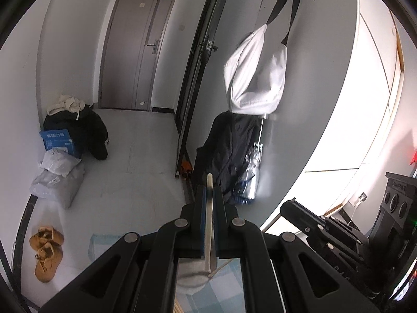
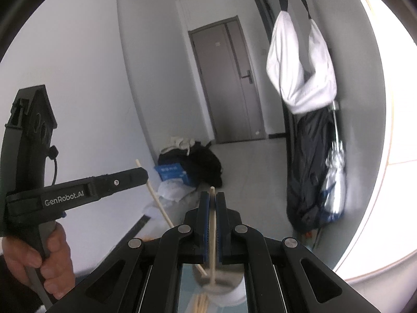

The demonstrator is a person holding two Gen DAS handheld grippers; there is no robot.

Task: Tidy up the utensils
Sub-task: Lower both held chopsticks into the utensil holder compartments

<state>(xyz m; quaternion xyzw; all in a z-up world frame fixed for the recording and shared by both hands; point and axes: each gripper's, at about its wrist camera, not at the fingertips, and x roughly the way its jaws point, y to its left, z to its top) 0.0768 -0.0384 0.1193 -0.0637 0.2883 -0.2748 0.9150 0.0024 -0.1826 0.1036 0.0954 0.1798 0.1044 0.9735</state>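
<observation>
Our left gripper [image 1: 208, 195] pinches one chopstick [image 1: 209, 208], our right gripper [image 2: 212, 203] another [image 2: 213, 221]. We should lower both straight into what looks like a grey cup [image 2: 221, 284], tips first.

White bag [image 1: 254, 75] hangs above umbrella [image 1: 251, 174]

The grippers [image 1: 208, 195] [image 2: 212, 200] are black with blue pads [image 1: 203, 216]. Each chopstick [image 1: 209, 208] [image 2: 213, 224] is pale cream. The cup [image 1: 192, 276] is light grey, over a cloth [image 1: 221, 292] checked pale blue and white. The door [image 1: 138, 52] is grey-brown, the walls [image 1: 73, 39] white. A white bag [image 1: 254, 75] hangs on black straps [image 1: 280, 0]. The box [image 1: 58, 140] is blue, the shoes [image 1: 45, 250] tan.
</observation>
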